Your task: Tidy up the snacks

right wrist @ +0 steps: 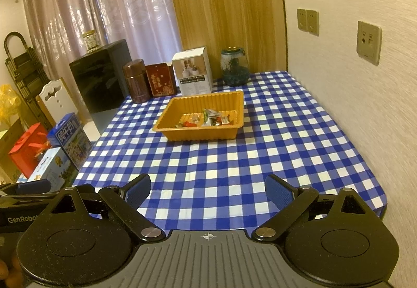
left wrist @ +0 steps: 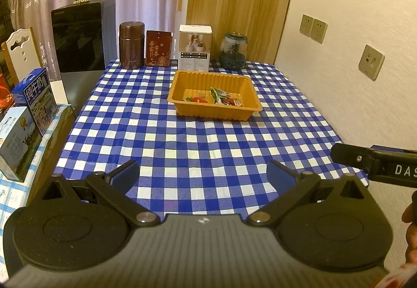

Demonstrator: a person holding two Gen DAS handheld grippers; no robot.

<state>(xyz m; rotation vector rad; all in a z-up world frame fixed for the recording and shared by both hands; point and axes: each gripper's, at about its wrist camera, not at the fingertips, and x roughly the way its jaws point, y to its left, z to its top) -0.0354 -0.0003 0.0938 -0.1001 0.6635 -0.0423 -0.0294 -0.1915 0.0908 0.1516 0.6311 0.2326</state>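
Two grippers: both at the bottom of their frames, over the near end of the checked tablecloth (left wrist: pixel 182 147).
Left gripper (left wrist: pixel 203 175): fingers spread wide, nothing between them.
Right gripper (right wrist: pixel 208 191): fingers spread wide, likewise empty; its side shows at the right edge of the left view.
Tray (left wrist: pixel 182 105): orange, centre frame, well apart from both grippers.
Snacks (left wrist: pixel 221 99): small wrapped pieces heaped in the tray's right half; loose pieces on the cloth, none visible.
Back row: brown canister (left wrist: pixel 131 45), red tin (left wrist: pixel 158 48), white box (left wrist: pixel 195 48), glass jar (left wrist: pixel 233 50), just behind the tray.
Risk, tray: light plastic, likely to slide or tip if a finger catches its rim.
Risk, wrappers: slippery, may slip from the pads.
Risk, reach: overshoot could knock the white box.
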